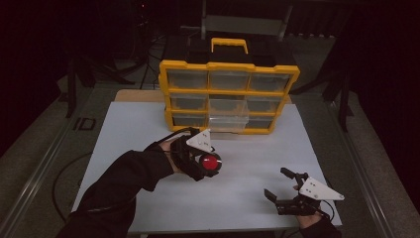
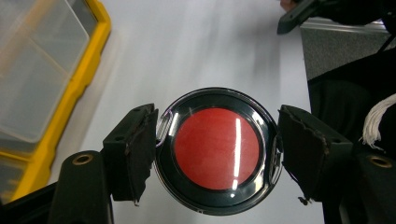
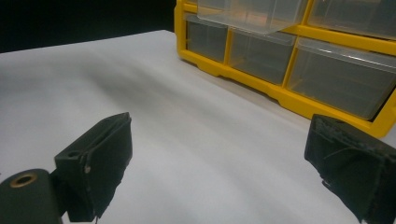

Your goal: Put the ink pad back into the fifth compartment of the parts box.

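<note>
Right tool (image 1: pixel 283 191) sits spread wide and empty, while left tool (image 2: pixel 217 149) pinches the red disc (image 2: pixel 216 149) by its rim; I'd keep that squeeze level approaching the drawer cabinet (image 1: pixel 229 96) ahead.

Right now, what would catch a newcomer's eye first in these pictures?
The round black-rimmed case with a red centre, gripped between the left gripper's fingers above the white table. Next, the yellow organiser with clear plastic drawers at the far edge, one middle drawer pulled out. The right gripper hangs open, empty, near the front right.
</note>
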A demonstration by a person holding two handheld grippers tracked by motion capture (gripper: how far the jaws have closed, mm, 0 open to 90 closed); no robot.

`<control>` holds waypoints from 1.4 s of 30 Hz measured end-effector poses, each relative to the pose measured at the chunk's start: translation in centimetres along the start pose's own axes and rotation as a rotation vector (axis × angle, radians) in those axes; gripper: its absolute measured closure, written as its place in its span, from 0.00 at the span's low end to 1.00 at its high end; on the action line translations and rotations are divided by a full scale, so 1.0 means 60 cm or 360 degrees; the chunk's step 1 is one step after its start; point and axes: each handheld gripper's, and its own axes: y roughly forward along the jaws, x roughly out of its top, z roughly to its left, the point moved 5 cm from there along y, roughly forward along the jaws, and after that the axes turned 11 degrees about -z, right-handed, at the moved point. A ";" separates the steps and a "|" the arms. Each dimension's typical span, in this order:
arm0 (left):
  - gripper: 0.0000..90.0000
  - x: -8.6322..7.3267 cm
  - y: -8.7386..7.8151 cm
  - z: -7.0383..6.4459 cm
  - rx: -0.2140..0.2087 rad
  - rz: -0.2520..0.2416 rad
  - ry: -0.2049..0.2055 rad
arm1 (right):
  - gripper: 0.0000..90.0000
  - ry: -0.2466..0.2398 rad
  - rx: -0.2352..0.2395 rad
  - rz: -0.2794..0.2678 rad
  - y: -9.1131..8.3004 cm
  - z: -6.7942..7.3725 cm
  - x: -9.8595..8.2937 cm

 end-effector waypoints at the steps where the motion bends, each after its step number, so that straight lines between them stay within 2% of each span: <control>1: 0.34 0.004 -0.002 0.002 -0.0006 0.0013 0.0003 | 0.08 0.0001 0.0003 0.0004 0.001 0.000 -0.001; 9: 0.34 0.037 -0.012 0.006 -0.0025 -0.0013 0.0019 | 0.08 0.0003 0.0001 -0.0003 0.000 -0.001 0.000; 15: 0.34 0.058 -0.017 0.013 -0.0015 0.0009 0.0048 | 0.08 0.0008 0.0007 0.0006 0.001 0.001 -0.001; 27: 0.34 0.088 -0.029 0.039 0.0013 -0.0016 0.0043 | 0.08 0.0006 0.0004 0.0004 0.000 0.000 -0.001; 33: 0.34 0.113 -0.034 0.058 0.0035 -0.0025 0.0053 | 0.08 0.0011 0.0003 0.0004 0.001 0.000 -0.001; 42: 0.34 0.128 -0.035 0.085 0.0050 -0.0031 0.0047 | 0.08 0.0010 -0.0009 0.0005 -0.001 -0.002 -0.002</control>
